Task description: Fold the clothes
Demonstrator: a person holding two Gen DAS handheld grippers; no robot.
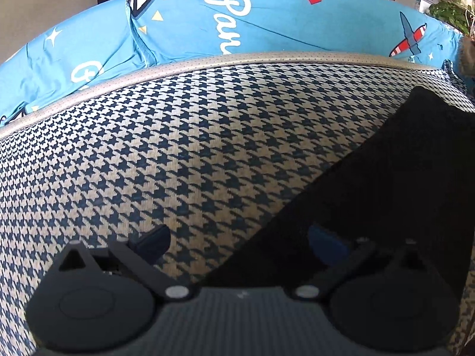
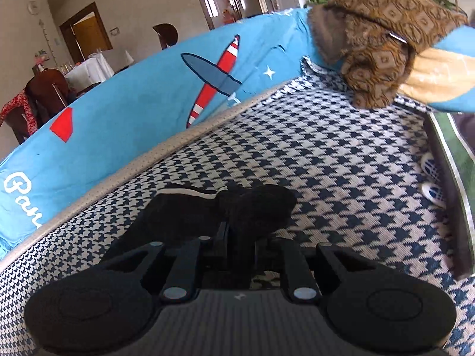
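Both tools are made of black plastic. On the left gripper [image 1: 239,241], two big round black discs sit low at each side, each with a faint ring pressed into its top. Flat black bars run from the middle out to the fingers, and shiny silver pins hold the bars on. Between the discs lies a grey plate with thin ridges across it. The left tool's fingertips [image 1: 326,244] are dark blue and rounded. The right gripper [image 2: 234,231] looks the same: two round discs, black bars with triangle holes cut in them, silver pins, and the same ridged grey plate.
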